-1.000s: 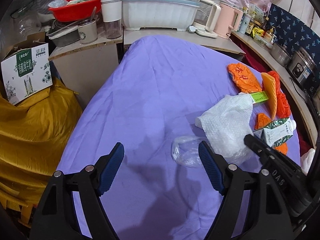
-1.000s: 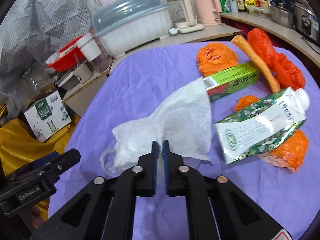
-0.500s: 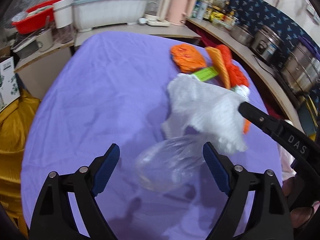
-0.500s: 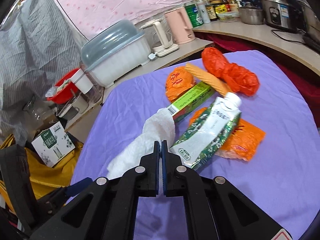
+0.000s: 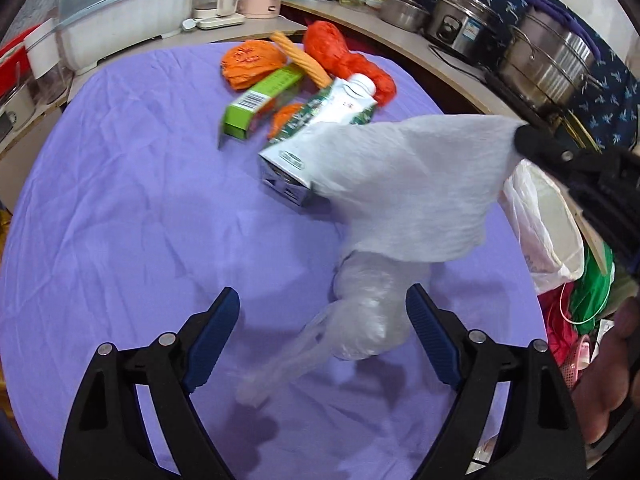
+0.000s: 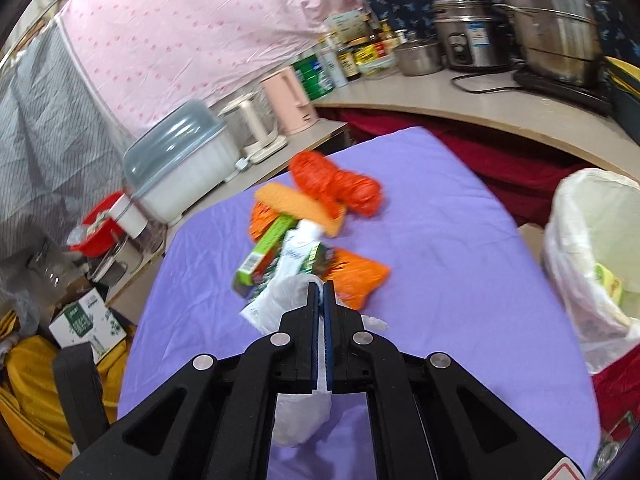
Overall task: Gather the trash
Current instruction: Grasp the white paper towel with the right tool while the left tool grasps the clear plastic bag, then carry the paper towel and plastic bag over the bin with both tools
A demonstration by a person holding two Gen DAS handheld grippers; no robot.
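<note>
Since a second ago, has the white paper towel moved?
Yes. The white paper towel has left the purple tablecloth; it now hangs from the shut right tool, carried toward the lined bin, off the clear plastic bag.

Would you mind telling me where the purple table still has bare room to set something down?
The purple cloth is bare left of the green box and milk carton. It is crowded around the clear bag.
</note>
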